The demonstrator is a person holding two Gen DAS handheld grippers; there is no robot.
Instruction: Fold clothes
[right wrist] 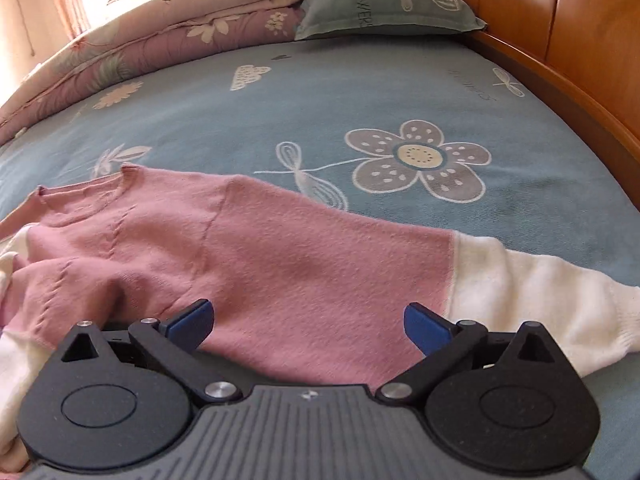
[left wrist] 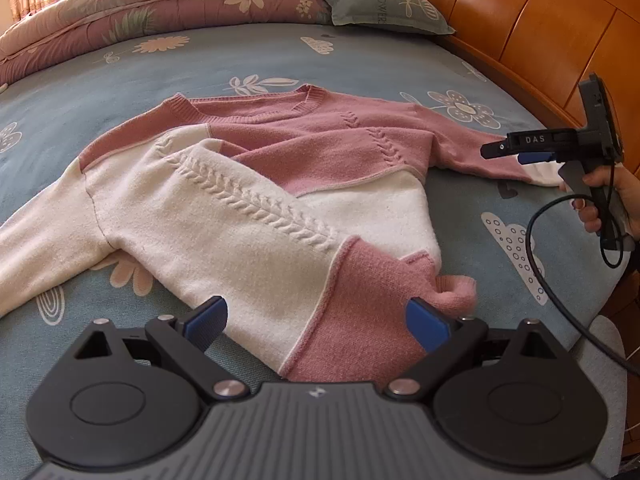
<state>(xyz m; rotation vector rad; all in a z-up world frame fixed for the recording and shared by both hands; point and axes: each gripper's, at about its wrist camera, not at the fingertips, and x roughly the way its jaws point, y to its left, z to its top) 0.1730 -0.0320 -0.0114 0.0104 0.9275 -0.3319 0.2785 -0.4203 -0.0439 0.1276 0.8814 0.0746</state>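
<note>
Both our grippers, left gripper (left wrist: 316,322) and right gripper (right wrist: 308,320), gape wide over the sweater (left wrist: 248,200) sprawled on the bed (left wrist: 280,56) (sleeve still out): we'd pinch the cuff (right wrist: 560,300), fold inward.

One pink-and-cream knitted sweater (left wrist: 256,184) lies across the middle of the frame on one bed (left wrist: 248,60). One grey-green pillow (left wrist: 384,0) and one folded floral quilt (left wrist: 132,12) sit along the top edge. Two claws: the left claw (left wrist: 316,320) at bottom centre, the right claw (left wrist: 508,152) at right, held by one hand (left wrist: 612,196).
</note>
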